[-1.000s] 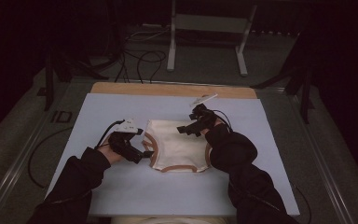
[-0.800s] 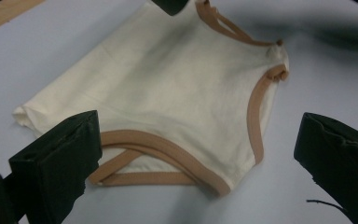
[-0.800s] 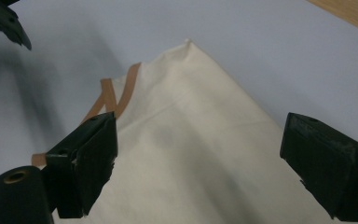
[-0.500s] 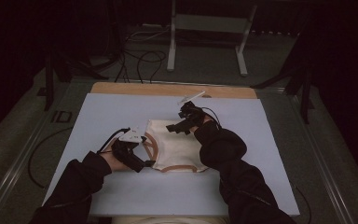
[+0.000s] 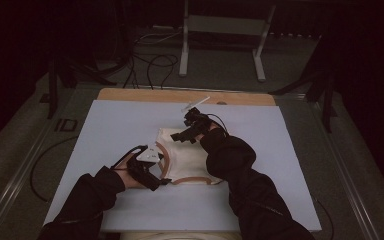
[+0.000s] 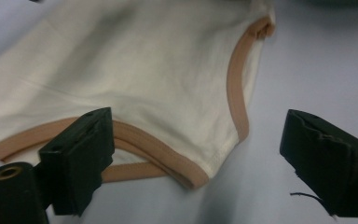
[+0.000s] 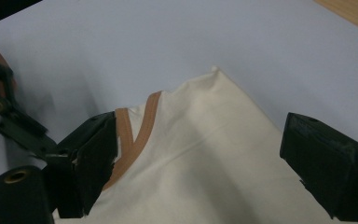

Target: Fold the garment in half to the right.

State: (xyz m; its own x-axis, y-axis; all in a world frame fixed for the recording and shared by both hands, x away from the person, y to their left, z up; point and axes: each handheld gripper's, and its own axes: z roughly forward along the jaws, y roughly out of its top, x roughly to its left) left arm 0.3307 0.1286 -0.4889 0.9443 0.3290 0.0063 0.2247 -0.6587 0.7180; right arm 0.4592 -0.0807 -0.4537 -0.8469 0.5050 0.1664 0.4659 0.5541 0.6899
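Open table point(image 5: 105, 130) around garment point(image 5: 190, 157)

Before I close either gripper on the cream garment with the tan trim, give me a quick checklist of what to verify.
1. Cream fabric garment with tan trim lies flat on the pale blue table sheet: ok.
2. Left gripper open, jaws just been closing, tan-trimmed corner between them, pads not pressing: ok.
3. Right gripper open over the far corner: ok.
4. Fabric actually gripped: not ok, neither holds it.
5. Layers at the left corner separated: cannot tell.
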